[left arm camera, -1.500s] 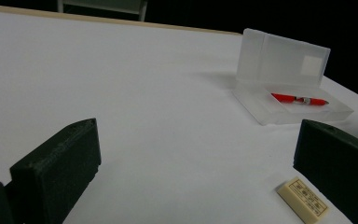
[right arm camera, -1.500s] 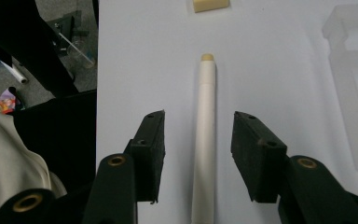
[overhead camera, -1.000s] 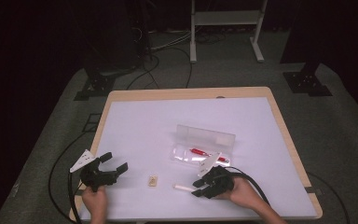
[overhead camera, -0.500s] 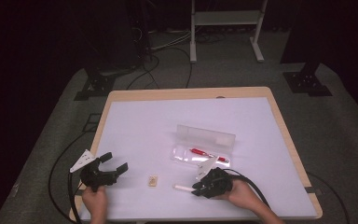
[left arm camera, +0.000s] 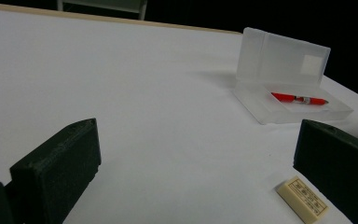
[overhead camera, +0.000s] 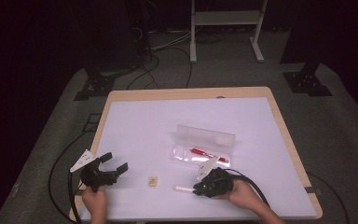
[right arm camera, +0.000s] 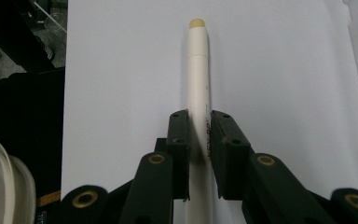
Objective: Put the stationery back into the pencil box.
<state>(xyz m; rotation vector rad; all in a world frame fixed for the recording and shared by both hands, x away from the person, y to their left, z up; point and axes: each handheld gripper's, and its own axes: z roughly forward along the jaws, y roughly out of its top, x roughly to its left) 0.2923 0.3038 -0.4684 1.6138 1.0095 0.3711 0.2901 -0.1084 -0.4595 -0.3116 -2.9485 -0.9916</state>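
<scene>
A white pen (right arm camera: 198, 70) with a yellowish tip lies on the white table (overhead camera: 140, 121) near the front edge. My right gripper (right arm camera: 199, 122) has just been closing, and both its pads now press the pen's barrel. In the high view the pen (overhead camera: 182, 188) sticks out left of the right gripper (overhead camera: 200, 189). My left gripper (overhead camera: 115, 161) rests open at the front left, with nothing between its fingers. A small cream eraser (overhead camera: 154, 181) lies between the two grippers. An open clear case (overhead camera: 205, 147) holds a red pen (overhead camera: 205, 154).
In the left gripper view the eraser (left arm camera: 303, 198) lies by the right jaw, with the case (left arm camera: 284, 60) and red pen (left arm camera: 298, 99) farther off. Cables trail from both grippers over the table's front edge. A stand's legs (overhead camera: 223, 28) rise beyond the table.
The right gripper's jaws have narrowed around the white pen. Both hands have stayed where they were.
</scene>
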